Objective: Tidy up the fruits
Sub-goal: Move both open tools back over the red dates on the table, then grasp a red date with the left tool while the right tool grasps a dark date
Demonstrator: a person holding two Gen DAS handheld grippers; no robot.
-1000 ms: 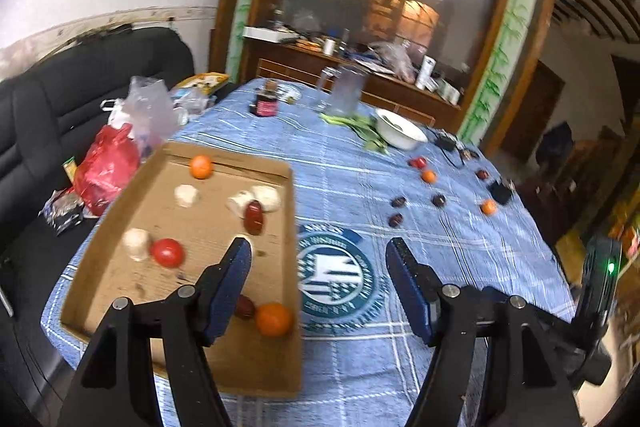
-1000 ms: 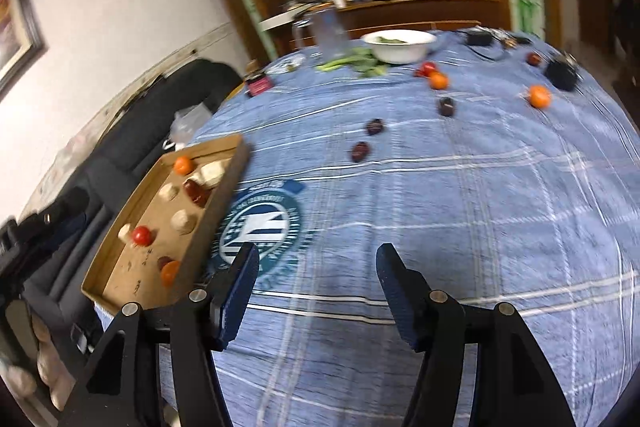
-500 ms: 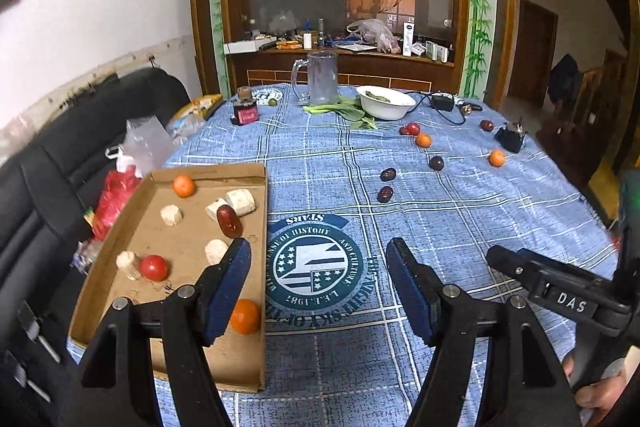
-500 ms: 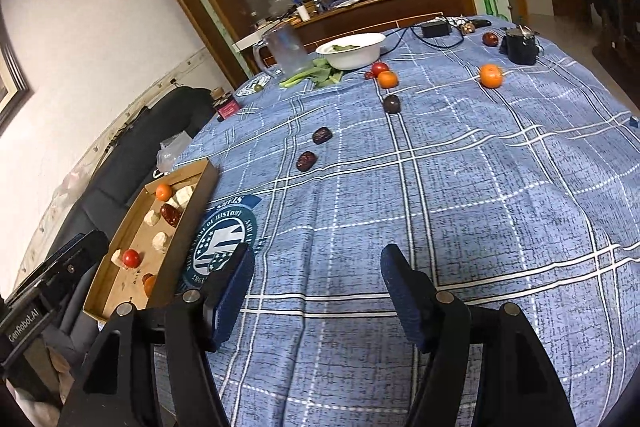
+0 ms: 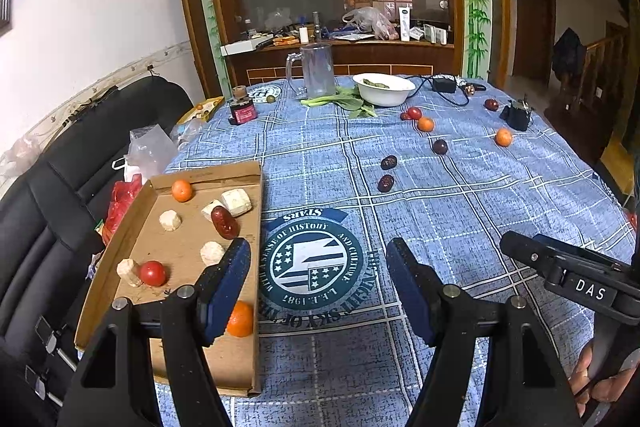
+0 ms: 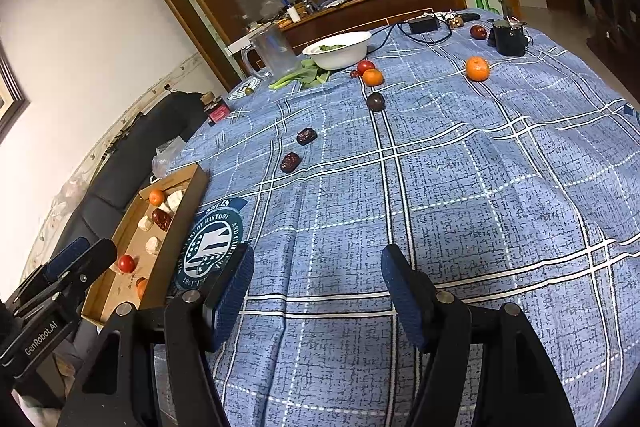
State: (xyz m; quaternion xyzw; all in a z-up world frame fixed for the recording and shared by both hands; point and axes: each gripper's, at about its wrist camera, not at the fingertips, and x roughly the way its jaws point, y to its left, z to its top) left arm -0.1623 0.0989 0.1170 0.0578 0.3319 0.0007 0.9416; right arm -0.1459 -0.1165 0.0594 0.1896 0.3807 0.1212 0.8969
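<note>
Both hand-held grippers, my left and my right, hang empty with jaws apart over the counter.
Two dates lie loose beyond the cardboard tray, nothing between; farther off, oranges near the white bowl. More fruit sits inside that tray.

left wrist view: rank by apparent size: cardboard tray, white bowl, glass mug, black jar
1. cardboard tray, though it lies nearest the camera
2. white bowl and glass mug, too alike to rank
3. black jar
</note>
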